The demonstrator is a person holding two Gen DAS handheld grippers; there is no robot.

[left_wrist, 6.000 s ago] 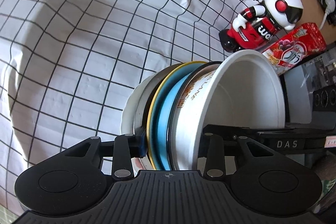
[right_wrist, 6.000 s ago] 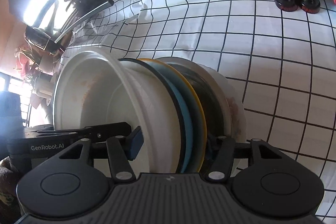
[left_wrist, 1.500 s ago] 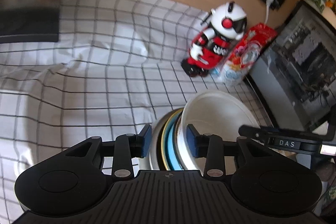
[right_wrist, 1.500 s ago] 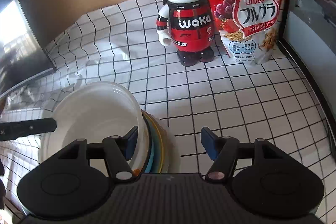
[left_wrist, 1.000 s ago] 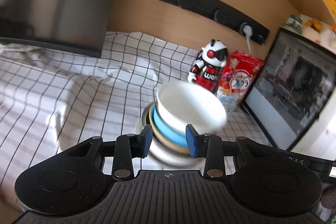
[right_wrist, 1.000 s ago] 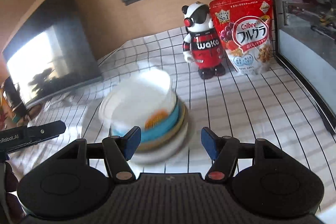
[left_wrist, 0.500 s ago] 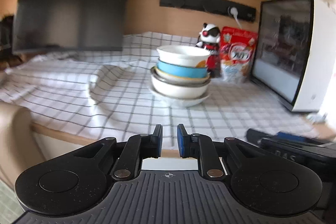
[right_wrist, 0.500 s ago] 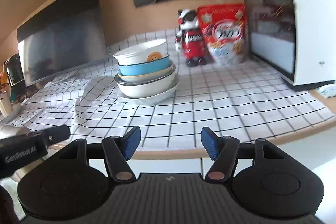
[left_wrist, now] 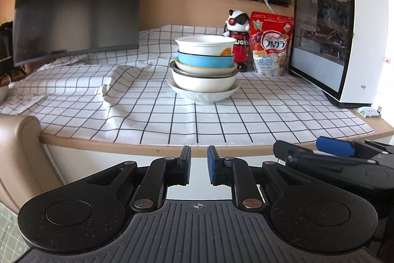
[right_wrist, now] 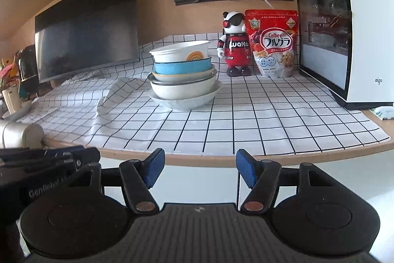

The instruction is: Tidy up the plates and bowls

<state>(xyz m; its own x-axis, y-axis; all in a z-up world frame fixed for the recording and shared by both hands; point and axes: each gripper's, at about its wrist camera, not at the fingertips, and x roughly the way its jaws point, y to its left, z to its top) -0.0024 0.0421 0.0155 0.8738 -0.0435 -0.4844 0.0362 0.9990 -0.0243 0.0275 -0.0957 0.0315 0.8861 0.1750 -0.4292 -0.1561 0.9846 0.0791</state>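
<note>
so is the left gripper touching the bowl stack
Apart. The left wrist view shows the left gripper below the table edge, bare tablecloth lying between it and the bowl stack.

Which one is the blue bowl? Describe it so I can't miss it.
Find the checked tablecloth; mid-table stands the dish stack. The blue bowl sits second from the top, under the white paper bowl, the only blue piece there.
</note>
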